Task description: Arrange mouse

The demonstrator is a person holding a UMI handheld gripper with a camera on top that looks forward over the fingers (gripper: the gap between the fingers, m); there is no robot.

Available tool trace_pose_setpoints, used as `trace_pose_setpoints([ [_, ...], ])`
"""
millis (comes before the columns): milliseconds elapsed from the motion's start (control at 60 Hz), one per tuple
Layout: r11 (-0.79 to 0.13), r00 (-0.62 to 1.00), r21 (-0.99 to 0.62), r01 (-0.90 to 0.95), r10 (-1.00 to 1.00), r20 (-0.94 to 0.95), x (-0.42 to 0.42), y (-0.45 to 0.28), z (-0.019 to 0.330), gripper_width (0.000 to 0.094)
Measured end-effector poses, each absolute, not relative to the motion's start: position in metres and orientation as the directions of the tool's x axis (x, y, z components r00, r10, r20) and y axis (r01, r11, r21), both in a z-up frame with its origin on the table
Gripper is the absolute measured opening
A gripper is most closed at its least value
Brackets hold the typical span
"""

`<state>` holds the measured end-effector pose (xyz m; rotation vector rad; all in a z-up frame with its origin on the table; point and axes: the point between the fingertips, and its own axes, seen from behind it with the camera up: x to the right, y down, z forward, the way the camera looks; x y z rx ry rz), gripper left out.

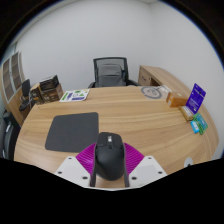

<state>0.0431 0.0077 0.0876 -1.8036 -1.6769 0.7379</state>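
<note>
A black computer mouse [108, 156] sits between my gripper's [109, 163] two fingers, whose magenta pads [87, 156] press against its left and right sides. The mouse is held above the near edge of a wooden desk [130, 120]. A dark grey mouse mat [72, 131] lies flat on the desk, ahead of the fingers and to their left.
A black office chair [111, 72] stands behind the desk. A small white round object [151, 92] lies at the back right. A purple box [195, 96] and small packets [197, 122] are at the right edge. Papers [73, 96] and dark items [47, 90] lie at the left.
</note>
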Motion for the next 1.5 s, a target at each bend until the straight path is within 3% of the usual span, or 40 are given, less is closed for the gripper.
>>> trace_pose_setpoints([
  [150,-0.036,0.033,-0.761,0.648,0.999,-0.020,0.003,-0.012,0.118,0.0379],
  [300,-0.001,-0.005,-0.773,0.634,1.000,-0.005,-0.034,-0.046,0.119,0.0379],
  [833,0.079,-0.111,-0.704,0.706,0.994,0.000,-0.089,-0.162,0.014,0.0382],
  [1067,0.045,-0.079,-0.691,0.722,0.997,-0.017,-0.091,-0.163,-0.001,0.0404],
  [1183,0.046,-0.091,-0.688,0.724,0.995,-0.029,-0.089,-0.166,0.000,0.0522],
  [1200,0.045,-0.088,-0.690,0.723,0.996,-0.027,-0.090,-0.165,0.000,0.0565],
  [1267,0.041,-0.069,-0.702,0.711,0.998,-0.012,-0.092,-0.158,0.008,0.0880],
  [1300,0.039,-0.058,-0.709,0.705,0.998,-0.003,-0.091,-0.154,0.013,0.0844],
  [1500,0.023,-0.032,-0.716,0.698,0.999,0.001,-0.043,-0.127,0.076,0.0852],
])
